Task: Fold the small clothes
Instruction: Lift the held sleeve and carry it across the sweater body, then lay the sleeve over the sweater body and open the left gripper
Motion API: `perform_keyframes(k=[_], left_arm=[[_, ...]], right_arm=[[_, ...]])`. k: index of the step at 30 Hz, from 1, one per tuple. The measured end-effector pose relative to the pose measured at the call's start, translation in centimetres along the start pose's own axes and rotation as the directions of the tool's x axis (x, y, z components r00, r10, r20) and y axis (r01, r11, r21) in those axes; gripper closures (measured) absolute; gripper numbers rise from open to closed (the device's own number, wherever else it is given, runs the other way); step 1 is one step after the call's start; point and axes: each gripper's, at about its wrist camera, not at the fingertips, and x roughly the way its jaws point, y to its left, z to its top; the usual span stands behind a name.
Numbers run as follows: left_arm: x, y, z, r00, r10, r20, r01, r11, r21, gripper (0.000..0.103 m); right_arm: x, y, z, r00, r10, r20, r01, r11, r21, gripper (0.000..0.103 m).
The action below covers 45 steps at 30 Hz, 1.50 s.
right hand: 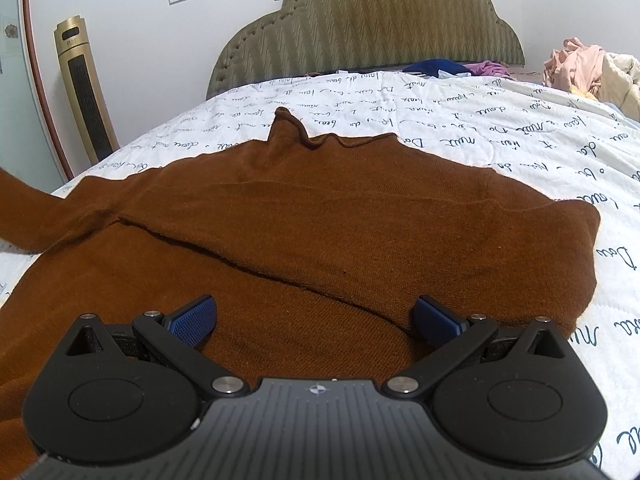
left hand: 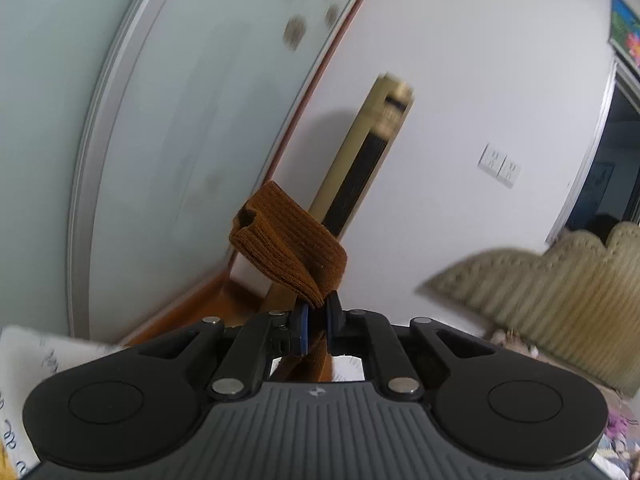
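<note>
Two claws are working over a bed: the left claw (left hand: 318, 312) is pinching the ribbed cuff (left hand: 286, 240) of a brown sweater (right hand: 312, 236), its jaws nearly closed on the knit, while the right claw (right hand: 316, 320) is hovering with its jaws spread wide, gripping nothing, low over the sweater's lower part. The cuff is standing up above the left claw, folded over on itself, and more brown fabric is showing beneath the jaws. In the right wrist view the sweater is lying spread on the bed (right hand: 520, 148), its neck pointing toward the headboard (right hand: 360, 20); one sleeve is running off past the left edge of the picture and the right side is folded inward. Bare quilt, white with handwritten script, is lying open to the right of the sweater and beyond its neck. A gold tower fan (right hand: 82, 92) is standing on the floor by the white wall, beside a frosted glass door (left hand: 180, 100), near the bed's left edge. Loose clothes (right hand: 580, 64) are piling at the far right corner, with darker garments (right hand: 440, 67) against the headboard.
</note>
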Motion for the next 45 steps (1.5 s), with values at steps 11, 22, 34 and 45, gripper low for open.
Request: perform_keyframes(k=[11,22,34,45], left_arm=[[-3.8,-9.7,-5.9,0.953,-0.272,-0.132,0.297,0.924,0.239,0.095],[-4.4,-15.9,-12.0,0.869,-0.366,-0.334,0.472,0.815,0.337,0.095],[-6.6,-20.5,-18.3,0.749,-0.414,-0.518,0.63,0.686,0.364,0.095],[-9.9,-24.4,-25.3,0.664,-0.406,-0.628,0.726,0.551,0.411,0.095]], right_arm=[[-0.1,0.0,0.0,1.0,0.001,0.003,-0.001,1.0,0.004,0.0],[-0.2,-0.1,0.0,1.0,0.002,0.005,-0.002,1.0,0.006,0.0],[-1.7,-1.2,0.1,0.997,-0.013,0.076,0.007,0.997,0.076,0.0],[-3.6,-3.8,0.0,0.993,-0.077,0.093,0.064,0.988,0.141,0.0]])
